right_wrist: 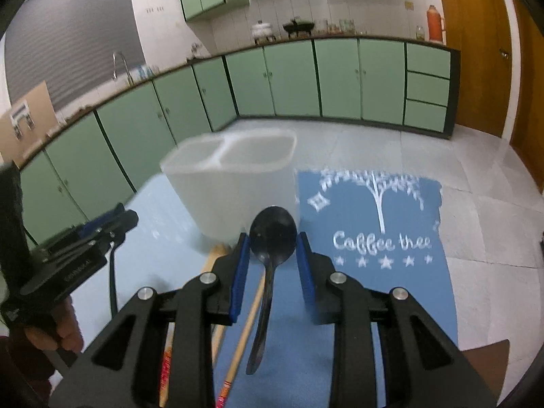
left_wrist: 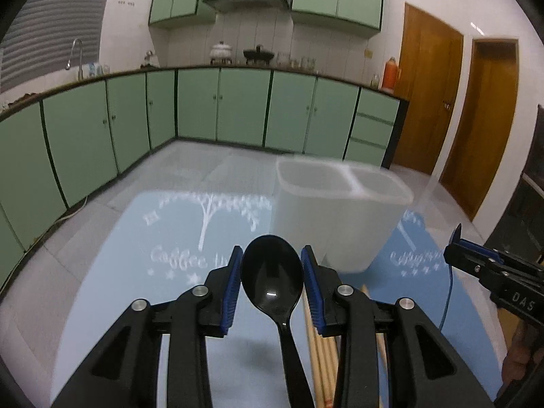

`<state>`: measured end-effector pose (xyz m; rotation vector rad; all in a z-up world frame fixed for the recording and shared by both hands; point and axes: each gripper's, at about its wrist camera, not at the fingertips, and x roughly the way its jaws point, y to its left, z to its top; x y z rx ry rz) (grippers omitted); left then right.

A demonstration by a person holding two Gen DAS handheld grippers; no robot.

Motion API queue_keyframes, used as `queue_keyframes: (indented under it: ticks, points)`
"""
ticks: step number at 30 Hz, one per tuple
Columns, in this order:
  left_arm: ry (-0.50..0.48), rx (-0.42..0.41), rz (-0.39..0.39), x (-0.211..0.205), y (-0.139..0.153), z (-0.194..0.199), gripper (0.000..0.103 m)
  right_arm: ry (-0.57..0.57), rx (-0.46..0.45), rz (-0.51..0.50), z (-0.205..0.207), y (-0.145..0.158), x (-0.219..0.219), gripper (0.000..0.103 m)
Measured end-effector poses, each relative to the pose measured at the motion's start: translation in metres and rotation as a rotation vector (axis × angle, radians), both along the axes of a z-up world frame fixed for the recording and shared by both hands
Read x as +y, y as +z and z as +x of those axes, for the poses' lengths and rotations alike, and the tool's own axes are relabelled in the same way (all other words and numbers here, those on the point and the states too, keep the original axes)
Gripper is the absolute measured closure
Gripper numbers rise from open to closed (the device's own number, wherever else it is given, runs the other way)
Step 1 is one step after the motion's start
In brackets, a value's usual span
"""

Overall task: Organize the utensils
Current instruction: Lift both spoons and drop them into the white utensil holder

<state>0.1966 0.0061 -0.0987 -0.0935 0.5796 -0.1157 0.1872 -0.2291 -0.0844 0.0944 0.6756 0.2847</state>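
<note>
While pinched, each black spoon (left_wrist: 272, 275) (right_wrist: 272, 234) sits between its tongs (left_wrist: 272, 272) (right_wrist: 272, 255).

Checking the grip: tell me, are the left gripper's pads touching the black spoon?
Touching: the left wrist view shows both blue pads of the left gripper against the black spoon bowl's edges.

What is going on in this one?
A person holds a tool in each hand. The left tool grips a black plastic spoon by its bowl, and the right tool grips a second black spoon likewise. A translucent white two-compartment holder stands ahead on the blue mat, apparently empty. Wooden chopsticks lie below.
</note>
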Motion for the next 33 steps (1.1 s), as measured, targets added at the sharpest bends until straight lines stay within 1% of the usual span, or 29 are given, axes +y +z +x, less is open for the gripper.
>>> queue_keyframes:
  ticks: [4,9,11,14,16,19,23,27,30,33]
  points:
    - [-0.006,-0.085,-0.023,0.001,0.033,0.012,0.068,0.015,-0.073,0.056,0.006,0.035,-0.008,0.076]
    - [-0.008,-0.212,-0.04,-0.005,0.075,0.045,0.068,0.023,-0.16,0.071,0.029,0.074,-0.011,0.076]
    - [-0.005,-0.248,-0.037,-0.01,0.085,0.06,0.068,0.017,-0.2,0.066,0.045,0.086,-0.01,0.076]
    - [0.005,-0.297,-0.027,-0.017,0.094,0.088,0.068,0.004,-0.237,0.073,0.073,0.096,-0.008,0.076]
    - [0.009,-0.323,-0.026,-0.021,0.097,0.103,0.068,-0.02,-0.271,0.039,0.09,0.098,-0.005,0.076]
    - [0.015,-0.346,-0.008,-0.028,0.091,0.122,0.068,-0.032,-0.298,-0.003,0.115,0.091,0.003,0.076]
    - [0.018,-0.315,0.0,-0.029,0.07,0.14,0.068,-0.025,-0.264,-0.019,0.137,0.065,0.007,0.076]
    - [0.014,-0.274,0.0,-0.027,0.05,0.146,0.068,-0.01,-0.215,-0.018,0.139,0.038,0.011,0.076]
    - [0.01,-0.234,0.006,-0.026,0.035,0.145,0.068,0.005,-0.179,-0.015,0.137,0.024,0.013,0.076]
    - [0.007,-0.211,0.007,-0.024,0.027,0.143,0.067,0.02,-0.153,-0.012,0.133,0.018,0.018,0.075]
